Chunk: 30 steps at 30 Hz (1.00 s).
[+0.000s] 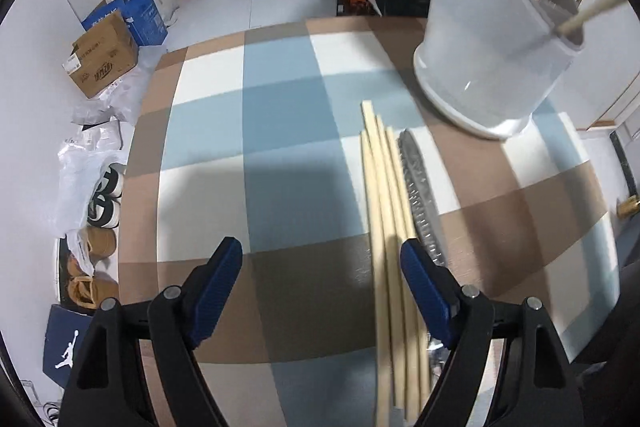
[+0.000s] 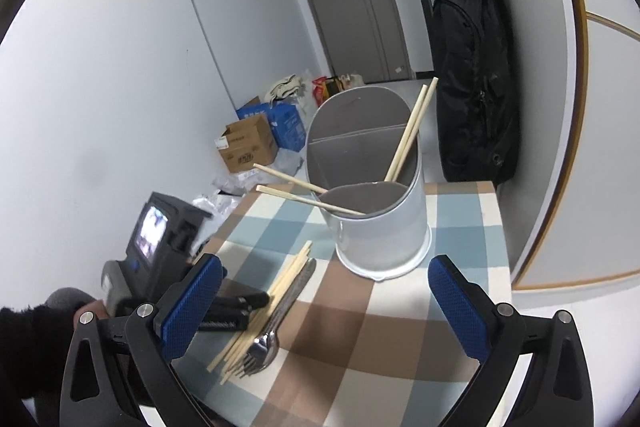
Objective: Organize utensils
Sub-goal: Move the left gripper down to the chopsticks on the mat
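Blue left gripper (image 1: 320, 267) pads spread, nothing pinched, low over loose chopsticks (image 1: 384, 211) lying beside forks (image 2: 266, 345) near the holder (image 2: 372, 187); shift right to straddle one pair, then close; right gripper (image 2: 328, 299) gapes empty.

I see a counter (image 2: 400, 339) checked in pale blue, white and brown, pale wooden chopsticks (image 1: 384, 211), a silvery fork (image 2: 264, 343), a white holder (image 2: 384, 227) with grey lining, and blue pads (image 1: 218, 291) on black grippers.

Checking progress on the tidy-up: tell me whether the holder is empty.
Not empty. The holder stands upright with four chopsticks in it; more chopsticks and a fork lie on the table.
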Each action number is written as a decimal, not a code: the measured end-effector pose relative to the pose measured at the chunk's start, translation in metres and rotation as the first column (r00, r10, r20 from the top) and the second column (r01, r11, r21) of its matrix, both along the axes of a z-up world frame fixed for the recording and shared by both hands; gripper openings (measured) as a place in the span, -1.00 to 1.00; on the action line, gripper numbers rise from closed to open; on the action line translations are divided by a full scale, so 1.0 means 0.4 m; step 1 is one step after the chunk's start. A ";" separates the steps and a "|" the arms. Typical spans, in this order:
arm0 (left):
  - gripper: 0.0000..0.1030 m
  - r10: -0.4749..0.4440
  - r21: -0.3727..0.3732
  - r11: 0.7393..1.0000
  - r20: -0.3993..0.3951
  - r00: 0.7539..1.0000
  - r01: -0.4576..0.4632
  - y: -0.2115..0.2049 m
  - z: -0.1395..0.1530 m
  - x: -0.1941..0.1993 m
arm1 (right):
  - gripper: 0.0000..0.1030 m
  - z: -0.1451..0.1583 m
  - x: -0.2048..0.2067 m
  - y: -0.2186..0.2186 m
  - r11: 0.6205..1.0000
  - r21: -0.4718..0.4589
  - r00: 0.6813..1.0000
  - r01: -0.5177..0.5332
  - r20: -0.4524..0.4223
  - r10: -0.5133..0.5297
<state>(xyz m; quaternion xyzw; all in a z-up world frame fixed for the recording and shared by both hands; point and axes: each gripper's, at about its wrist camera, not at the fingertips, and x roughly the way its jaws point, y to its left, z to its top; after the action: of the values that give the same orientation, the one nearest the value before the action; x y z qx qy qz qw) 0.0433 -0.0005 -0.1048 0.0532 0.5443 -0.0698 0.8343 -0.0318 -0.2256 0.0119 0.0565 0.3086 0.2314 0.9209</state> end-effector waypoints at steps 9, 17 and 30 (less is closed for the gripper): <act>0.52 0.009 0.051 0.999 0.007 1.000 -0.009 0.018 0.001 -0.026 | 1.00 0.003 -0.003 0.023 1.000 -0.012 1.000 -0.026 0.012 0.027; 0.52 0.036 0.037 0.999 0.000 0.999 -0.036 0.015 0.003 0.022 | 1.00 0.006 -0.006 0.033 0.999 -0.007 0.999 -0.033 0.015 0.033; 0.27 -0.041 0.010 0.999 -0.024 0.999 0.042 -0.024 -0.021 0.121 | 1.00 0.006 0.004 0.009 1.000 0.014 1.000 -0.015 0.008 0.015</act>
<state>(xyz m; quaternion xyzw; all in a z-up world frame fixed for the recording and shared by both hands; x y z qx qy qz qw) 0.0918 -0.0099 -0.1131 0.0680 0.5534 -0.0848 0.8258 -0.0304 -0.2219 0.0141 0.0597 0.3036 0.2408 0.9199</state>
